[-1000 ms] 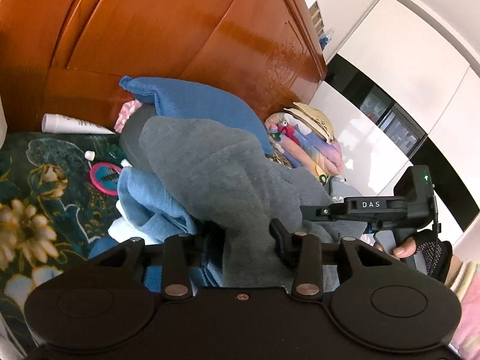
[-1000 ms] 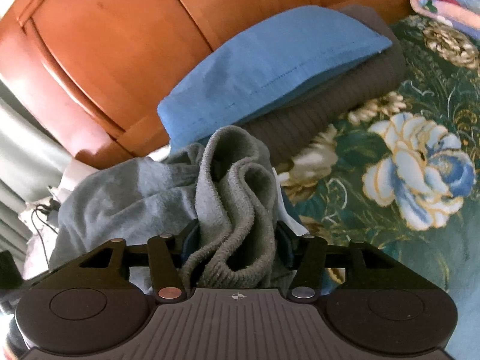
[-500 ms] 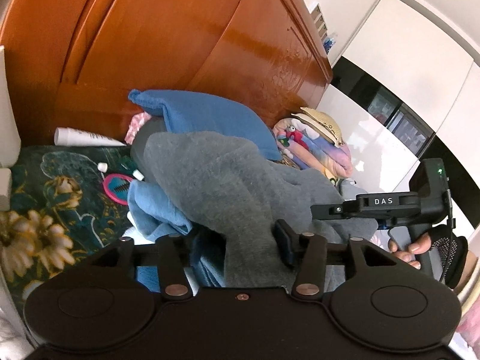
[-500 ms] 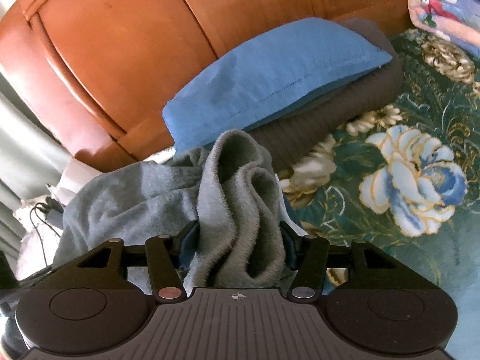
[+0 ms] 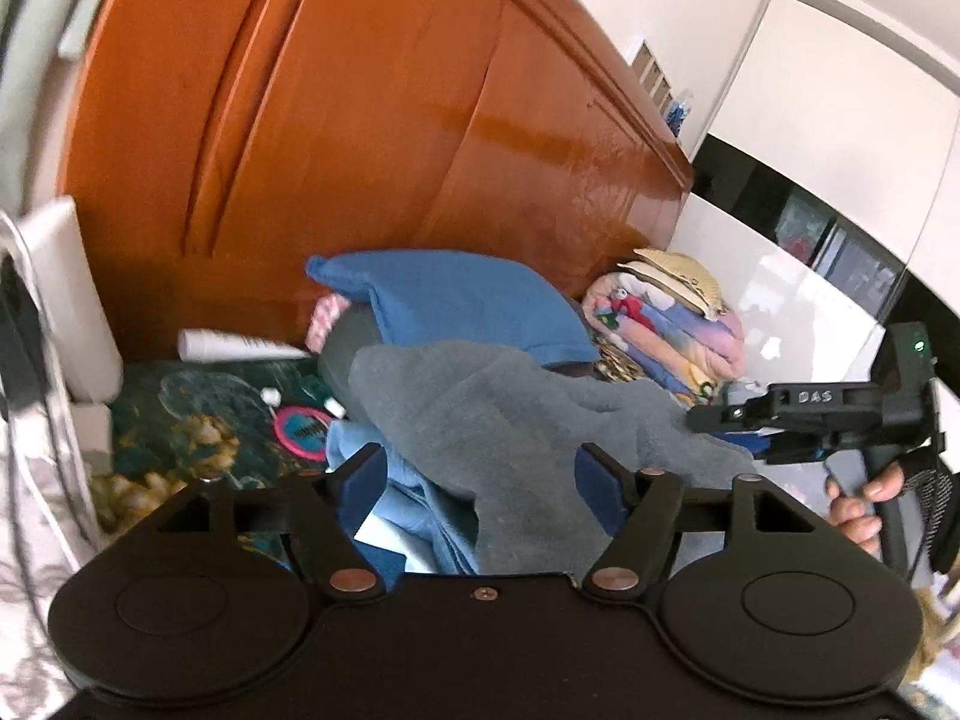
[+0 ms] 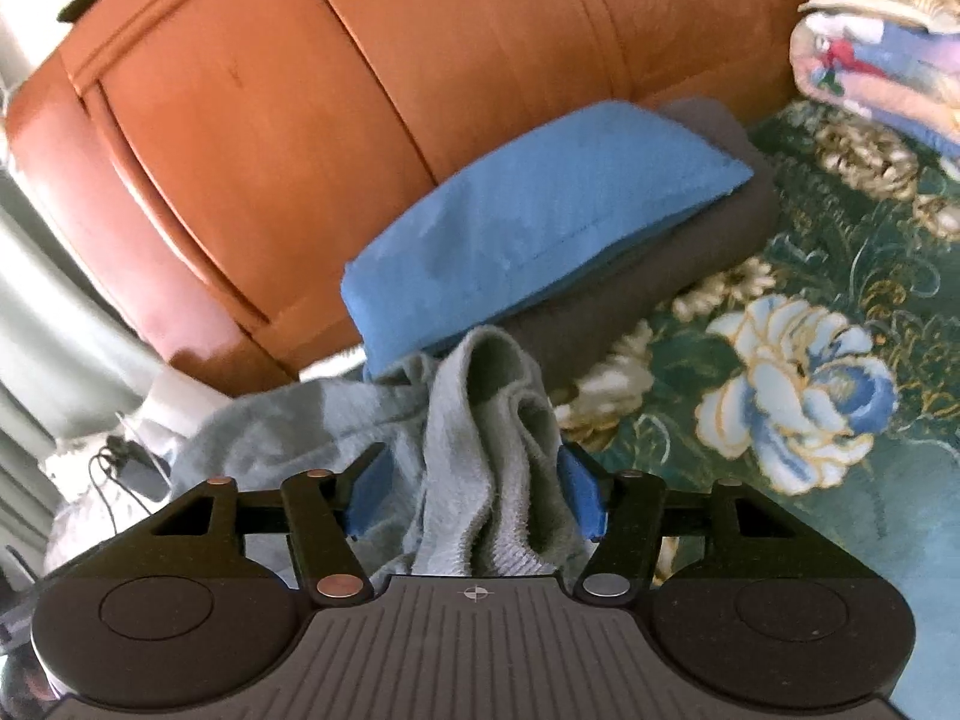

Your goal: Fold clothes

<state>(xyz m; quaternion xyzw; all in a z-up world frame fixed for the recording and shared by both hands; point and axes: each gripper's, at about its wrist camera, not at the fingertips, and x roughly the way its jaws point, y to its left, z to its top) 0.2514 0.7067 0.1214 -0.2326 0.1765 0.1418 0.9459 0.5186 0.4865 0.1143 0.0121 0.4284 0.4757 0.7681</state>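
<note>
At the bottom centre of the frame the right gripper [image 6: 477, 489] has its jaws opening, with a bunched fold of the grey garment [image 6: 492, 456] between the blue pads; a gap shows beside the left one. Above it a blue cushion [image 6: 540, 246] lies on a dark folded cloth [image 6: 672, 276]. The floral bedspread [image 6: 798, 396] fills the right side, the wooden headboard [image 6: 360, 78] the top.

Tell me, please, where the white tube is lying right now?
In the left wrist view, the white tube lies on the floral bedspread at the foot of the wooden headboard, left of the blue pillow.
</note>
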